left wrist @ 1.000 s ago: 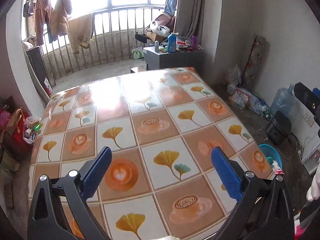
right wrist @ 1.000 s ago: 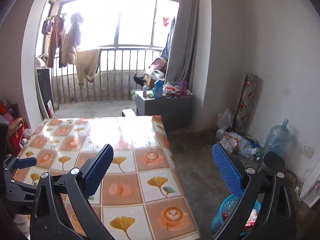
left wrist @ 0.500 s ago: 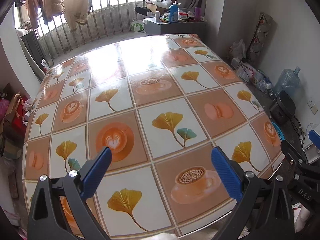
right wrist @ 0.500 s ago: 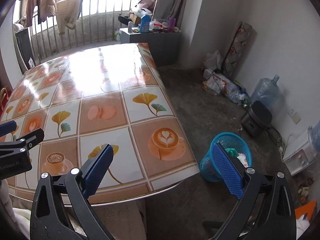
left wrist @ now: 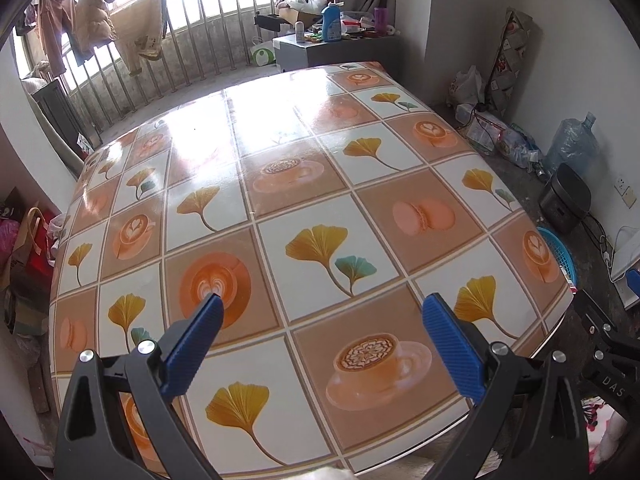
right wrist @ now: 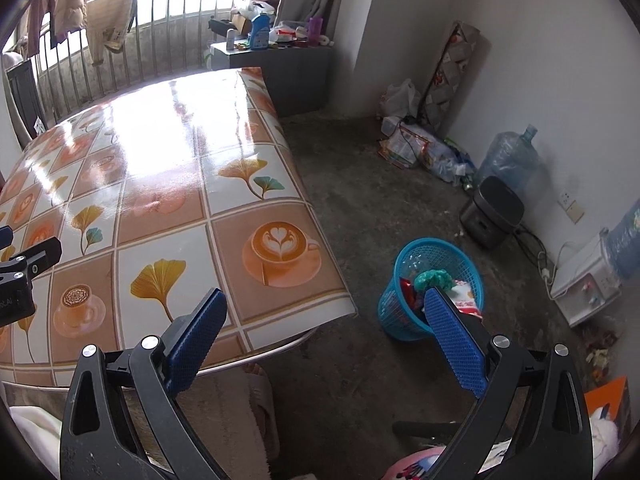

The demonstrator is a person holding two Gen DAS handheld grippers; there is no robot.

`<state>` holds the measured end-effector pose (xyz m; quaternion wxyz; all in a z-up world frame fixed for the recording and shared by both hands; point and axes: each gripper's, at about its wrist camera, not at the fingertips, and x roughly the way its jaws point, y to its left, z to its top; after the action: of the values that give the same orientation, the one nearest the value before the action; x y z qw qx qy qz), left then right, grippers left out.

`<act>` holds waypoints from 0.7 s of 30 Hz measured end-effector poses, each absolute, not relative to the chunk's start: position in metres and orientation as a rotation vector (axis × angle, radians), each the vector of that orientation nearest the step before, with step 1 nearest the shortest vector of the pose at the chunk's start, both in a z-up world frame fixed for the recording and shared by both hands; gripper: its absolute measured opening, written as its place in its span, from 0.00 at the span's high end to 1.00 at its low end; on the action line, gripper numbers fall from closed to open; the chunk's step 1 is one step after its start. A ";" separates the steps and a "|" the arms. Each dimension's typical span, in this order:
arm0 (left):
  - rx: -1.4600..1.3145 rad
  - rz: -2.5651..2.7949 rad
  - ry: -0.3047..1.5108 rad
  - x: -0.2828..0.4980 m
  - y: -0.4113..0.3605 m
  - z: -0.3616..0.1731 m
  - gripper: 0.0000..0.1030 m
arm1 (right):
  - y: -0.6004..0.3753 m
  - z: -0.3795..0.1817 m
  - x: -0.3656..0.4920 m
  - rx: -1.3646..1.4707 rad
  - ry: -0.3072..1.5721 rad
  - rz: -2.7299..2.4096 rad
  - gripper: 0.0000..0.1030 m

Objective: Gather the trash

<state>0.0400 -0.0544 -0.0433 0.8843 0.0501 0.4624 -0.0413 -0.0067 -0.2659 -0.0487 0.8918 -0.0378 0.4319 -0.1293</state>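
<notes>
My left gripper (left wrist: 322, 304) hangs open over the near edge of a table (left wrist: 360, 208) covered in a glossy cloth printed with coffee cups and ginkgo leaves; nothing lies between its blue pads. My right gripper (right wrist: 324, 300) is open too, held past the table's right corner (right wrist: 336, 300) above the floor. A blue plastic basket (right wrist: 404, 320) stands on the concrete floor beside that corner, holding wrappers and a green crumpled bag (right wrist: 434, 278). The basket's rim (left wrist: 558, 246) peeks out at the table's right edge in the left wrist view. No loose trash shows on the cloth.
A black cooker (right wrist: 494, 210), a water jug (right wrist: 508, 162) and a pile of bags (right wrist: 420, 146) line the right wall. A grey cabinet (right wrist: 276, 60) with bottles stands behind the table by the railing. Bags (left wrist: 24, 248) crowd the floor at the table's left.
Both grippers have tilted down and drawn back toward the table's near edge. The right wrist view now looks down on the blue basket and floor. The jaws stay wide.
</notes>
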 end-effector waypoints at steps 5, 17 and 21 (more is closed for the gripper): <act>0.116 -0.089 0.955 0.041 -0.060 -0.041 0.05 | -0.272 -0.049 -0.008 -0.069 0.896 -0.287 0.08; 0.140 -0.106 0.947 0.043 -0.072 -0.039 0.05 | -0.280 -0.052 -0.008 -0.053 0.903 -0.302 0.08; 0.142 -0.108 0.948 0.043 -0.074 -0.039 0.05 | -0.282 -0.053 -0.008 -0.047 0.904 -0.305 0.08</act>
<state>0.0431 -0.0739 -0.0394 0.8858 0.0683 0.4560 -0.0520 -0.0083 -0.2817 -0.0527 0.8882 -0.0226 0.4349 -0.1466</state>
